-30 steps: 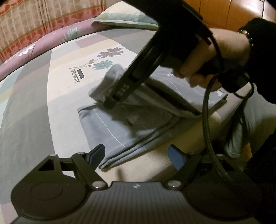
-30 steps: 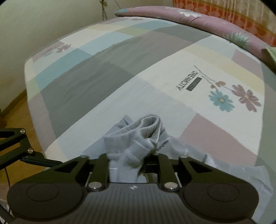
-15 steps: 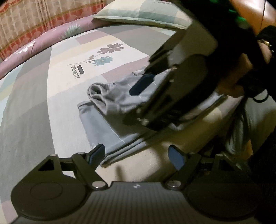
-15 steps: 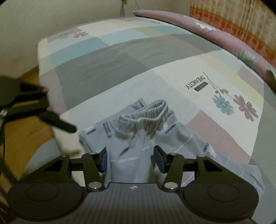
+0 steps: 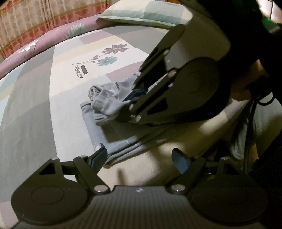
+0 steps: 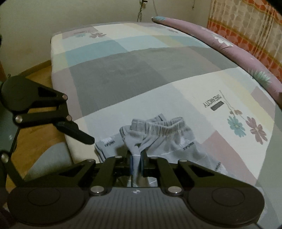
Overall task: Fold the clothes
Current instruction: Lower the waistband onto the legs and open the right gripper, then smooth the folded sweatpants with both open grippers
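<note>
Right fingers closing on grey trousers at the bed's near edge.

Your right gripper (image 6: 136,163) is closing, a pinch of the grey trousers (image 6: 169,141) already pressed between its fingers. Your left gripper (image 5: 139,155) hangs spread wide, nothing between its fingers. The trousers lie part-folded by the near edge of the bed (image 6: 141,74), waistband bunched on top. A pillow (image 5: 141,14) sits at the far corner.

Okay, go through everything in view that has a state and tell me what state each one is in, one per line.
Grey pants: partly folded, lying on the bedsheet, waistband bunched.
Right gripper: jaws closing, pinching a fold of the pants.
Left gripper: open, nothing between its fingers, at the pants' near edge.
Pillow: lying flat at the bed's head.
</note>
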